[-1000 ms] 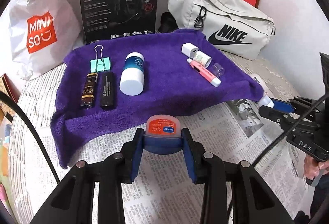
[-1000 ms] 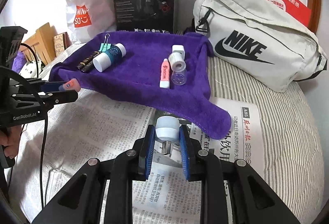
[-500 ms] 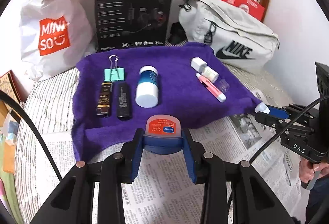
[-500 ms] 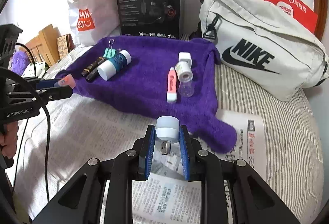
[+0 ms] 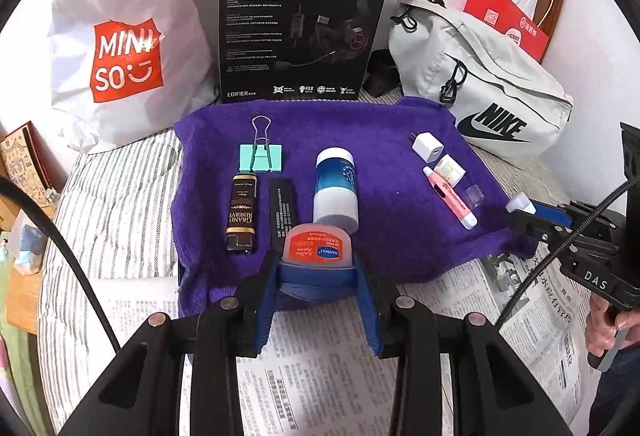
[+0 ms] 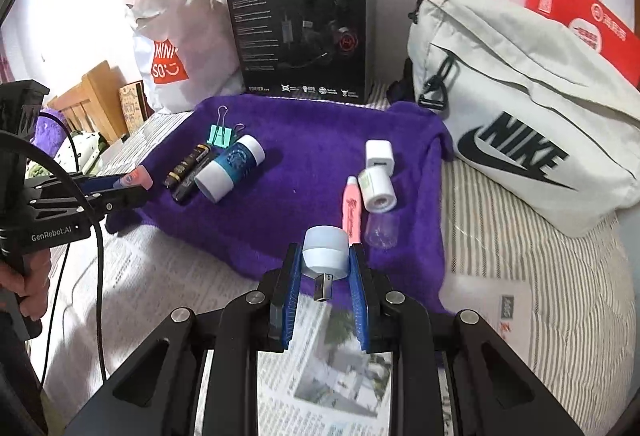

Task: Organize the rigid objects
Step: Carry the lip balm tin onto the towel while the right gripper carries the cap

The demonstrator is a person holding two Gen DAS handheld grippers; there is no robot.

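My left gripper (image 5: 316,272) is shut on a small blue jar with a pink lid (image 5: 317,248), held over the near edge of the purple towel (image 5: 384,236). My right gripper (image 6: 325,268) is shut on a white USB night light (image 6: 325,252) over the towel's (image 6: 304,163) near right edge. On the towel lie a mint binder clip (image 5: 262,157), a brown bottle (image 5: 241,212), a black stick (image 5: 283,212), a blue-white bottle (image 5: 335,187), a white charger (image 5: 428,147), a small white tube (image 5: 450,168) and a pink pen (image 5: 450,197).
A black headset box (image 5: 300,27), a Miniso bag (image 5: 124,47) and a grey Nike bag (image 5: 484,103) stand behind the towel. Newspaper (image 5: 320,376) covers the striped bedding in front. A clear cap (image 6: 382,228) lies by the pen.
Both grippers have moved forward toward the towel with their objects still held; the left jar now hangs over the towel's near edge, the night light over its right corner.
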